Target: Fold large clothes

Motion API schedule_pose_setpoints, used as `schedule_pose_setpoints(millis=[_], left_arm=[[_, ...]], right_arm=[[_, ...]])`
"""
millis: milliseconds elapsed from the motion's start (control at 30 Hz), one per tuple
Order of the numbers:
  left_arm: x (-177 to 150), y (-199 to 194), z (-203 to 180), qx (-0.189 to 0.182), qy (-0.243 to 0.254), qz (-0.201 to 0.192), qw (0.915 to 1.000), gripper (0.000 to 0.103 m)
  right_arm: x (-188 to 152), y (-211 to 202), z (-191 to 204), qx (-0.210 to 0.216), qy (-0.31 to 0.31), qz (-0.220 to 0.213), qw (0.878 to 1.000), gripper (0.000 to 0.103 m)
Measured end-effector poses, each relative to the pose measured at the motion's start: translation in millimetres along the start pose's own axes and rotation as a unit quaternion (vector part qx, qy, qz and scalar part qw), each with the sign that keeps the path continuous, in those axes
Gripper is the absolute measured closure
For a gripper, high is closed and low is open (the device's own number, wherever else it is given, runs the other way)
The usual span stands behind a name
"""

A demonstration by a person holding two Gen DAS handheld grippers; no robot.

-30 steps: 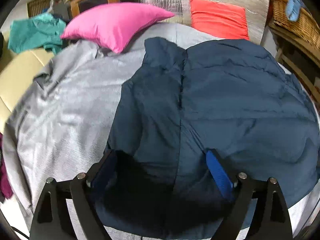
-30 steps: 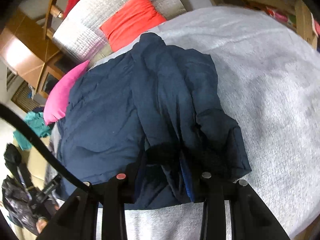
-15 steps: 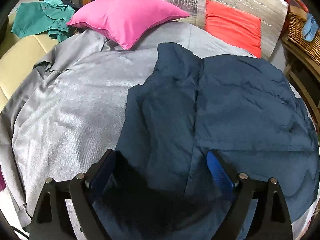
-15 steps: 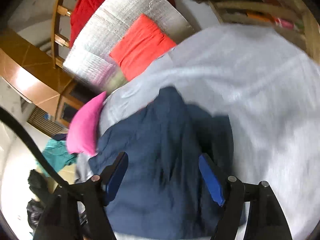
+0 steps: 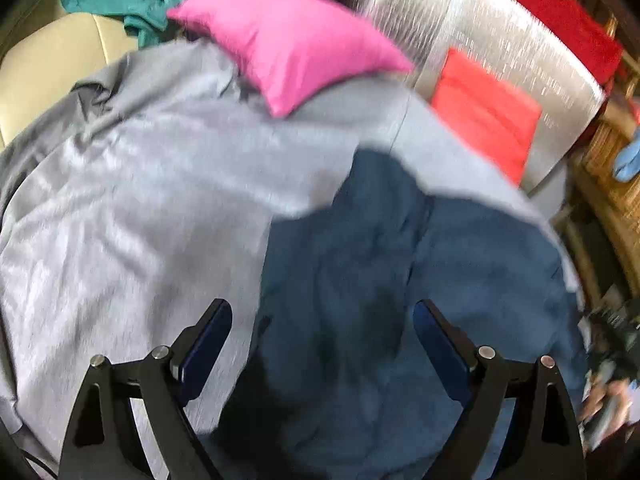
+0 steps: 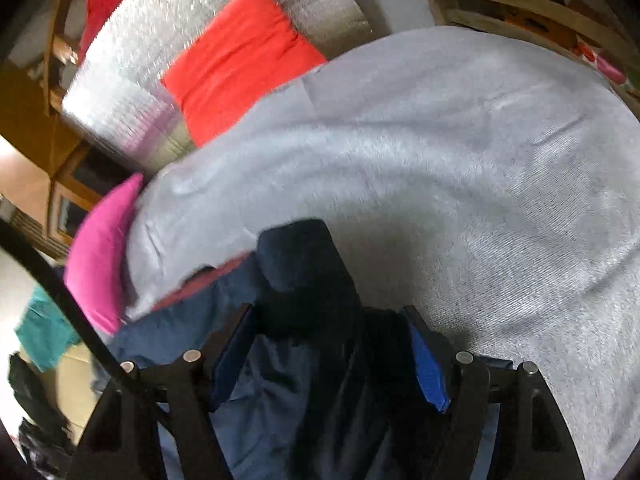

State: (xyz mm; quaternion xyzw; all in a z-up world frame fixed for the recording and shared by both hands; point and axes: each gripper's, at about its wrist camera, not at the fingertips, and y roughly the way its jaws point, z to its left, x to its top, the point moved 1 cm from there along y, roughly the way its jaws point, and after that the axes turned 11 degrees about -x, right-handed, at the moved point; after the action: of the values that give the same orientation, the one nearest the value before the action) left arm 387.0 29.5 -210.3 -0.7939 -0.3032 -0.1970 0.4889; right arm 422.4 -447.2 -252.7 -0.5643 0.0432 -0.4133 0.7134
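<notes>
We are holding the left gripper [image 5: 322, 330] spread wide over the puffy navy-blue jacket [image 5: 400, 300] lying on the grey bed cover [image 5: 140, 200], right gripper [image 6: 328, 344] jaws just closing, jacket fabric between them, grip unclear, pink pillow [image 5: 296, 40] lying beyond.

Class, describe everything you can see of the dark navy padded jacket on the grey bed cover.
The dark navy padded jacket looks like soft, puffy fabric with a seam down its middle. It lies crumpled and partly folded on the grey bed cover, below the pink pillow. A reddish lining shows at one edge in the right wrist view. The open left gripper hovers above it; the right gripper's jaws, just opened, straddle a bunched fold.
</notes>
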Motion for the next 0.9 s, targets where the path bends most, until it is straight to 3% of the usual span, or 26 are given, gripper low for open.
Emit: schedule_pose_setpoints(millis=[167, 300, 500, 567, 600, 633, 767, 900], left_arm=[[35, 25, 11, 0.015, -0.005, -0.017, 0.9997, 0.010], [55, 67, 22, -0.030, -0.054, 0.044, 0.9971, 0.010], [70, 95, 13, -0.070, -0.072, 0.058, 0.9933, 0.013], [72, 97, 6, -0.081, -0.068, 0.055, 0.9929, 0.038], [74, 101, 4, -0.081, -0.064, 0.058, 0.9929, 0.062], [74, 107, 0, -0.074, -0.055, 0.064, 0.9937, 0.070], [81, 121, -8, -0.058, -0.034, 0.064, 0.9957, 0.081], [94, 97, -22, -0.064, -0.011, 0.013, 0.9978, 0.087]], right_arm=[[-10, 4, -6, 0.006, 0.003, -0.018, 1.000, 0.050], [-16, 4, -5, 0.002, -0.007, -0.041, 0.999, 0.052], [-21, 8, -18, 0.037, 0.023, -0.055, 0.998, 0.054], [-22, 5, -18, 0.034, 0.022, -0.064, 0.997, 0.058], [-24, 2, -17, 0.029, 0.020, -0.075, 0.997, 0.060], [-25, 0, -16, 0.026, 0.018, -0.084, 0.996, 0.064], [-28, -9, -19, 0.020, 0.024, -0.115, 0.993, 0.074], [-28, -27, -21, 0.025, 0.026, -0.161, 0.986, 0.081]])
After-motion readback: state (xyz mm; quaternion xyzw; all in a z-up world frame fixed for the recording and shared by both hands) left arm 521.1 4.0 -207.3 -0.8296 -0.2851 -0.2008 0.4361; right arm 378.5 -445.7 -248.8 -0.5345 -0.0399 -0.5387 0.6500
